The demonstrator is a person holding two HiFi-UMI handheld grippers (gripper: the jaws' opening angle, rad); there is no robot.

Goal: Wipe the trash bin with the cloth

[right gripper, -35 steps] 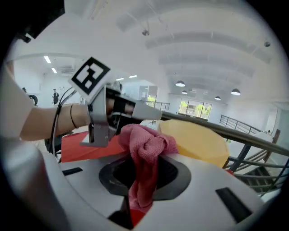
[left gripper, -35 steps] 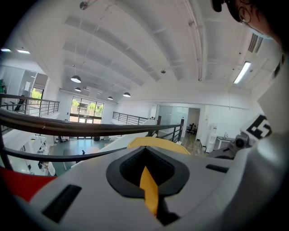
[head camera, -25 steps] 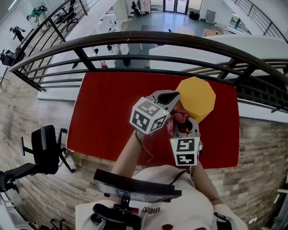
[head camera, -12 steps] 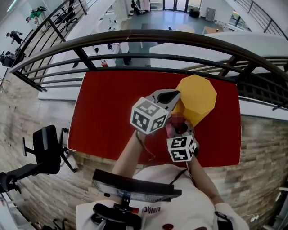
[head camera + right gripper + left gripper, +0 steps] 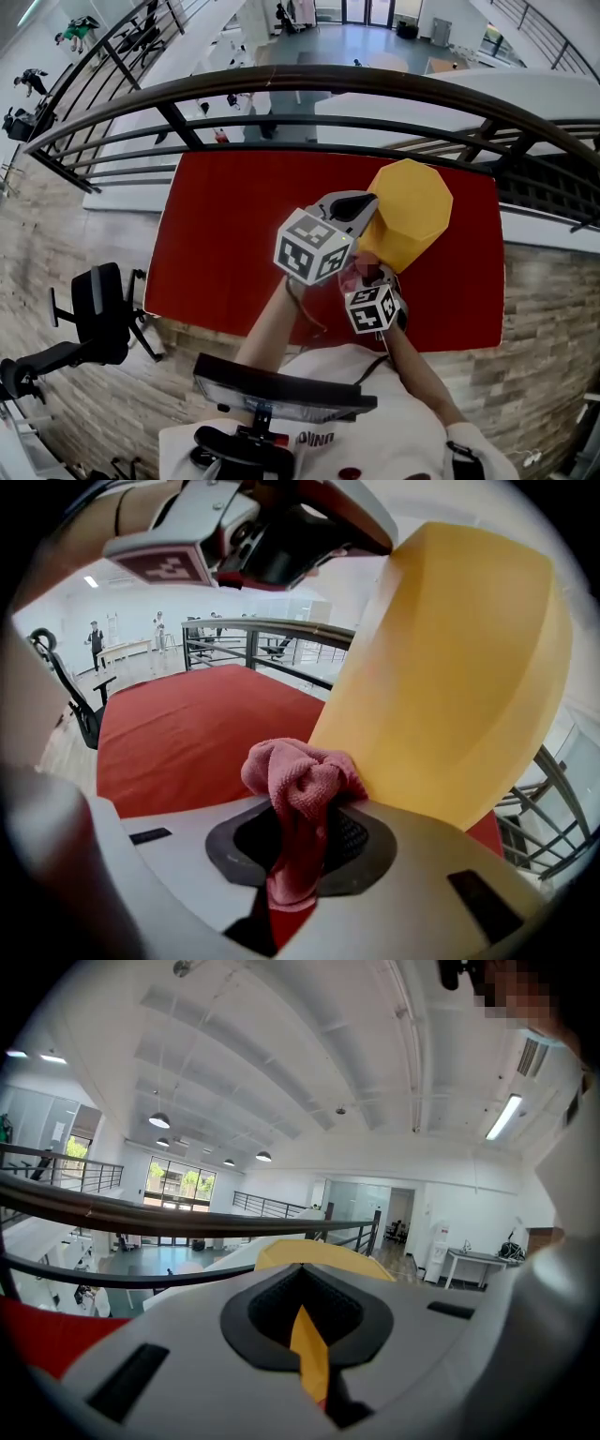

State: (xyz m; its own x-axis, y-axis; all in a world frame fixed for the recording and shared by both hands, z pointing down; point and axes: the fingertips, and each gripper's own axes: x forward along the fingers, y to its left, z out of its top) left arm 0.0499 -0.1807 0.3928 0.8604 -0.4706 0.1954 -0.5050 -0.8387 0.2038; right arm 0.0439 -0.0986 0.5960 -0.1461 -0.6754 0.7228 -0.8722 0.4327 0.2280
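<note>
- The yellow eight-sided plastic trash bin [image 5: 412, 208] stands on the red table [image 5: 225, 234], towards its far right part. It looks thin-walled and light, with smooth flat panels. I judge it would slide or tip under a sideways push unless something braces it.
- The left tool [image 5: 359, 202] is at the bin's near-left edge. In the left gripper view its jaws are pressed together on a thin yellow strip [image 5: 309, 1354], which I take to be the bin's wall or rim. That edge seems a good place to hold, since it is stiff enough to steady the bin and leaves the side panels free.
- The right tool [image 5: 300, 850] sits just below the bin's near side. Its jaws are clamped on the pink terry cloth [image 5: 298, 782], which bunches out ahead of them and touches the bin's yellow side panel [image 5: 459, 667].
- The cloth is soft and limp, so only the bunched part ahead of the jaws can wipe. It needs light pressure against the panel, because pushing too hard would likely bring the hard jaws onto the plastic.
- No view shows the bin's opening. The head view shows only a flat yellow face, so I cannot tell whether anything is inside.
</note>
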